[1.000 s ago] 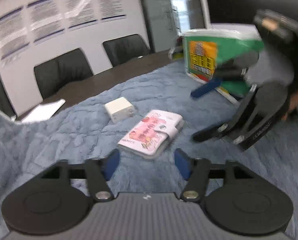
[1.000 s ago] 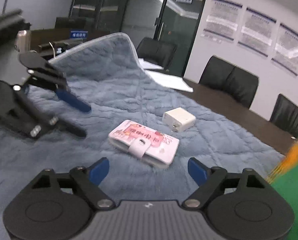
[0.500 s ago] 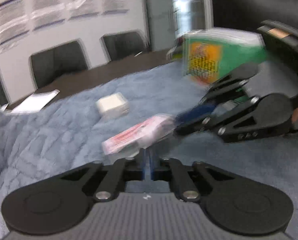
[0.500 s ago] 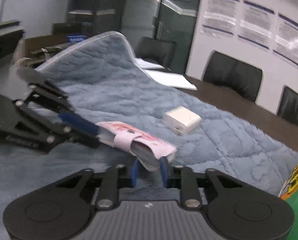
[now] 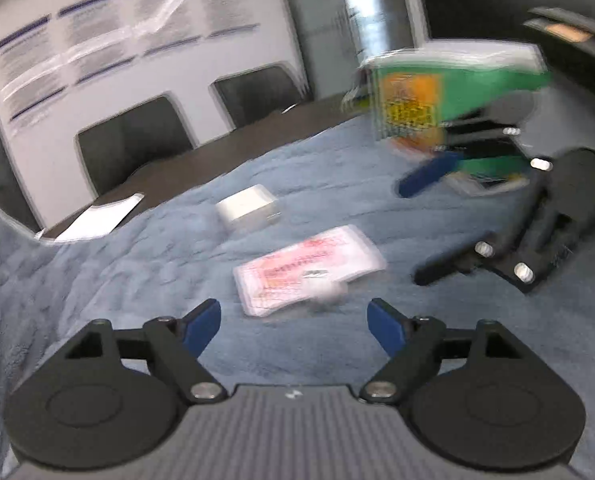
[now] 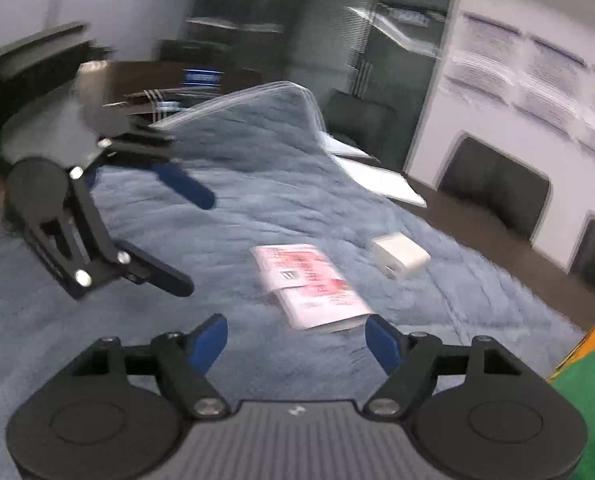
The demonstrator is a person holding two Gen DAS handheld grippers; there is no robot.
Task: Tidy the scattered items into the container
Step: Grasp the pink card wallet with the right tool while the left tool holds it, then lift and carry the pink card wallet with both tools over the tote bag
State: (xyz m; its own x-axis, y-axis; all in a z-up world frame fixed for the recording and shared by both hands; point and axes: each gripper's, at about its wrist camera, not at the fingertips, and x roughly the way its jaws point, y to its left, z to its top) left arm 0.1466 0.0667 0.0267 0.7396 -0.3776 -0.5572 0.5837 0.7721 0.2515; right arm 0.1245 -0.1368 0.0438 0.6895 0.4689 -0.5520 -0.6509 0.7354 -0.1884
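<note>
I am working over the blue blanket (image 5: 377,360) on the worktop, both jaws opening with nothing between them. The pink wallet (image 5: 309,270) is lying just ahead of my left gripper (image 5: 293,326) and right gripper (image 6: 297,340), the white charger (image 5: 249,208) beyond it. I am judging it best to centre one gripper across the wallet's narrow sides, then carry it to the green container (image 5: 449,96).

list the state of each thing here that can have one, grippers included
left gripper: jaws opening, nothing between them
right gripper: jaws opening, nothing gripped
pink wallet: flat on the blue blanket, strap shut, not held
white charger: resting on the blanket, beyond the wallet, untouched
green box: upright on the blanket's far right; blur hides whether it is open
</note>
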